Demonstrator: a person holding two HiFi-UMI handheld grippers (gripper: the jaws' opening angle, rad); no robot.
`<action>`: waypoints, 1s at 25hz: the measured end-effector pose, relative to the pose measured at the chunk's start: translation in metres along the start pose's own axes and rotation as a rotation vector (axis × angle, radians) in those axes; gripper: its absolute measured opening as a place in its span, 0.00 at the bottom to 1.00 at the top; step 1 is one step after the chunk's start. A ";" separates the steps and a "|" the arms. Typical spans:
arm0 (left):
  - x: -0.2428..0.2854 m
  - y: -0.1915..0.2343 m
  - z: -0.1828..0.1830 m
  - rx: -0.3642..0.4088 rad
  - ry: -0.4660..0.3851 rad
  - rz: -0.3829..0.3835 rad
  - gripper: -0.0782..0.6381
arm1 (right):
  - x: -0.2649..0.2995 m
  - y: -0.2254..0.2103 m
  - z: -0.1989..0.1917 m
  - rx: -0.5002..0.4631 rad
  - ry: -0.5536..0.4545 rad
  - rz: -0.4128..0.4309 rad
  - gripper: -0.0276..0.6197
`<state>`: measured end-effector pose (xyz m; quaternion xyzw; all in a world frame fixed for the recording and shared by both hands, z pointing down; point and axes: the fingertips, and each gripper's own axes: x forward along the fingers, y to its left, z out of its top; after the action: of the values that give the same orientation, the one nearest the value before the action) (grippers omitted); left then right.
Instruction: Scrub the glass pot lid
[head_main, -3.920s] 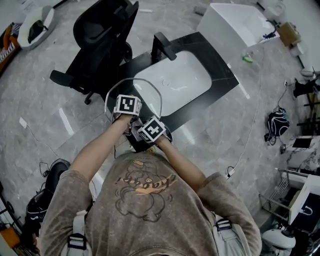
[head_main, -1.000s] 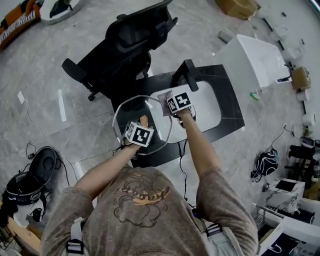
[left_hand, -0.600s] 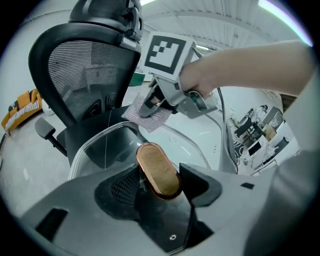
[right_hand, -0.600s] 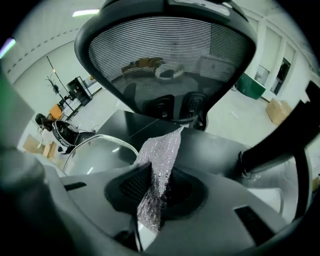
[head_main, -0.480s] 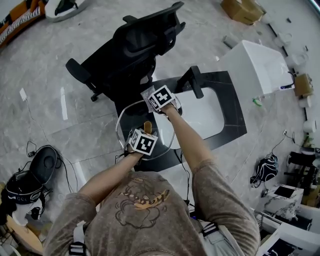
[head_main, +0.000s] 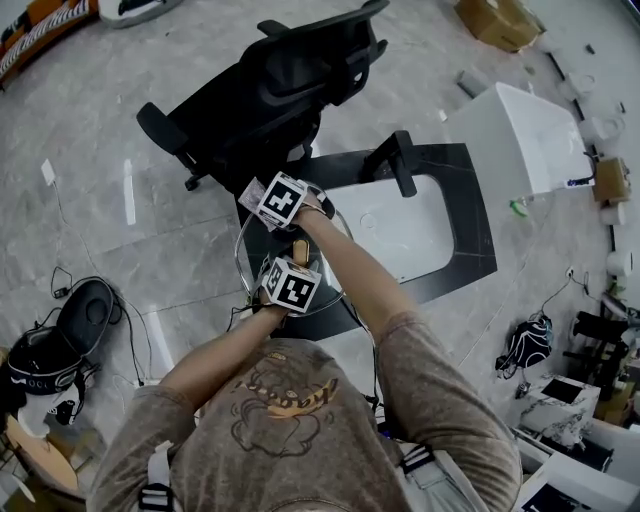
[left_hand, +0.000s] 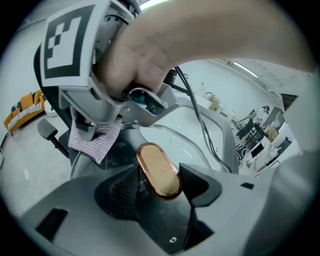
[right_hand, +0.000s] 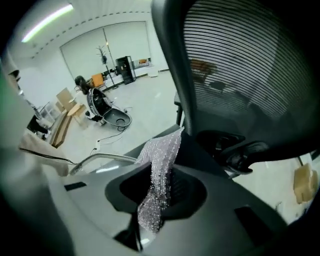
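- Left of the sink (head_main: 400, 225), in the head view, the glass pot lid (head_main: 250, 255) is held over the end of the black counter (head_main: 470, 250).
  - The left hand-held gripper (head_main: 297, 258) reaches it from the person's side.
  - The right hand-held gripper (head_main: 262, 196) sits at the rim farthest from the sink, towards the office chair (head_main: 270, 80).
  - A second ago the right gripper was on the sink side of the lid. It has since swept across the glass to the chair side, while the left one kept the lid where it was.
  - That looks like one wiping stroke completed, so the scrubbing seems under way. How much of the glass is still unscrubbed cannot be told.
- From the left gripper view, the jaws are clamped on the lid's copper-coloured knob (left_hand: 158, 170), one on each side.
  - The glass spreads out beyond the knob.
  - The right gripper hangs above the rim with a scrubbing cloth (left_hand: 95, 142) dangling at the glass, farther from the sink than the knob.
  - Whether the cloth presses on the glass cannot be told.
- From the right gripper view, the jaws are closed on the sparkly cloth, which stands up between them.
  - A curved stretch of the lid's rim shows just left of the cloth.
  - The chair's mesh back fills the upper right.
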<state>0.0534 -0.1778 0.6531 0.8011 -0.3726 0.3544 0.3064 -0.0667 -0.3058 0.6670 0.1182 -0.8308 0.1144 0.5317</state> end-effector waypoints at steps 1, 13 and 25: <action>0.000 0.000 0.000 0.000 -0.005 0.005 0.47 | 0.003 0.007 0.004 -0.033 0.005 0.019 0.18; -0.003 0.004 0.001 -0.002 -0.040 0.032 0.47 | 0.018 0.097 0.021 -0.243 0.027 0.307 0.18; -0.003 0.002 0.002 -0.009 -0.058 0.035 0.47 | 0.021 0.132 0.014 -0.286 0.092 0.459 0.18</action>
<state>0.0506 -0.1793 0.6497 0.8030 -0.3968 0.3347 0.2927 -0.1288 -0.1871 0.6719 -0.1550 -0.8187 0.1185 0.5401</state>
